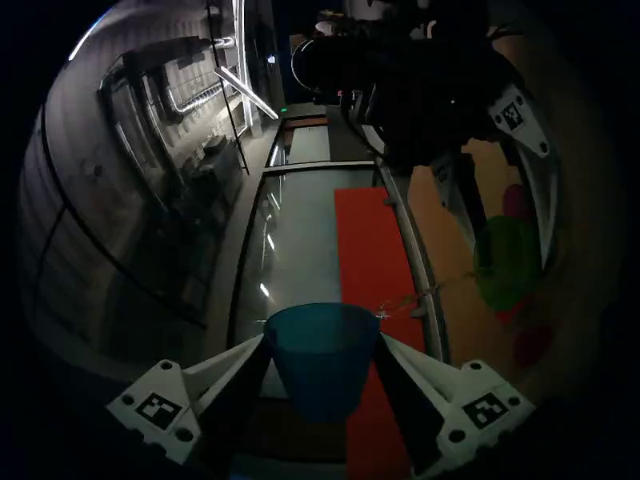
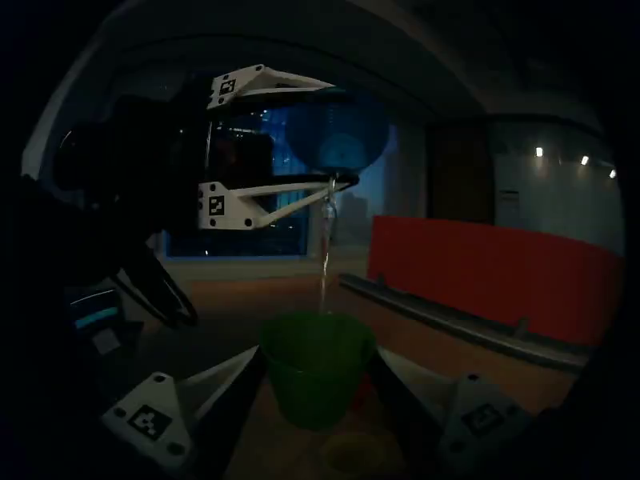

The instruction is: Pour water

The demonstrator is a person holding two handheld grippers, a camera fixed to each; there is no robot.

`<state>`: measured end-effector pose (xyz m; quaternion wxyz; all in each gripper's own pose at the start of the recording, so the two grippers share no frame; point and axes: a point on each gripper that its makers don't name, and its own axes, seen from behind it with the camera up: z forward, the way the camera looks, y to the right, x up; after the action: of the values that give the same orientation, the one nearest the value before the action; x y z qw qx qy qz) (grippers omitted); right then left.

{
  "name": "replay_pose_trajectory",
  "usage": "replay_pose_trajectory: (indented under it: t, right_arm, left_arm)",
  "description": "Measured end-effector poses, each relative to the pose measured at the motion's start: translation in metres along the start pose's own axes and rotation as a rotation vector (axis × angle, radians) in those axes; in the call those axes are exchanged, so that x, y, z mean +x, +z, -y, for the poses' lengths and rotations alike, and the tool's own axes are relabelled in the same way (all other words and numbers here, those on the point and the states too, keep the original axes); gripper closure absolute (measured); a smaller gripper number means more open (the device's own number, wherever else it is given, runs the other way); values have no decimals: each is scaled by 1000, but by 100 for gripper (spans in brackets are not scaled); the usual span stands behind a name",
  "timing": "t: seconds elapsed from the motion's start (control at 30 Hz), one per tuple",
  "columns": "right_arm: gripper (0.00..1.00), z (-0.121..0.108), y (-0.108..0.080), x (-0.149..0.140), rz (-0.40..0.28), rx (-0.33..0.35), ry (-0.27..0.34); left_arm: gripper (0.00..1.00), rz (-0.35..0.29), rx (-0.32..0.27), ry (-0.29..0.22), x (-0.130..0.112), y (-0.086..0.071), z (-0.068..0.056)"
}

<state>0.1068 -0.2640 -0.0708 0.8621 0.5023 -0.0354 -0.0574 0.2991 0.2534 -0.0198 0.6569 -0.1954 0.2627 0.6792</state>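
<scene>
My left gripper (image 1: pixel 322 346) is shut on a blue plastic cup (image 1: pixel 322 360), one finger on each side. In the right gripper view the left gripper (image 2: pixel 348 134) holds the blue cup (image 2: pixel 336 132) tipped on its side up high. A thin stream of water (image 2: pixel 325 256) falls from its rim into a green cup (image 2: pixel 318 368). My right gripper (image 2: pixel 318 352) is shut on the green cup, which stands upright below. In the left gripper view the right gripper (image 1: pixel 512 256) and the green cup (image 1: pixel 506 260) lie ahead on the right, with the water stream (image 1: pixel 432 288) reaching toward them.
The room is dim. A brown tabletop (image 2: pixel 240 308) lies under the cups, bordered by a metal rail (image 2: pixel 448 316) and a red panel (image 2: pixel 496 264). Dark windows (image 2: pixel 264 232) stand behind. A person's dark arm (image 2: pixel 120 184) holds the left gripper.
</scene>
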Motion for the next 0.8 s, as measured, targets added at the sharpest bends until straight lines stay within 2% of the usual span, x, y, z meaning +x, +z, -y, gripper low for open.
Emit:
replay_pose_trajectory:
  t: [0.27,0.5,0.57,0.67,0.8]
  right_arm:
    - [1,0,-1,0,-2,0,0]
    - [1,1,-1,0,-3,0,0]
    - [1,2,-1,0,-3,0,0]
    - [1,2,-1,1,-4,-1,0]
    - [1,1,-1,1,-4,-4,0]
  left_arm:
    - [15,-8,3,69,6,-3,2]
    - [15,-15,0,128,12,-5,-1]
    - [15,-16,0,129,12,-5,-2]
    - [15,-17,2,100,10,-3,-1]
    - [15,-18,8,26,7,-1,1]
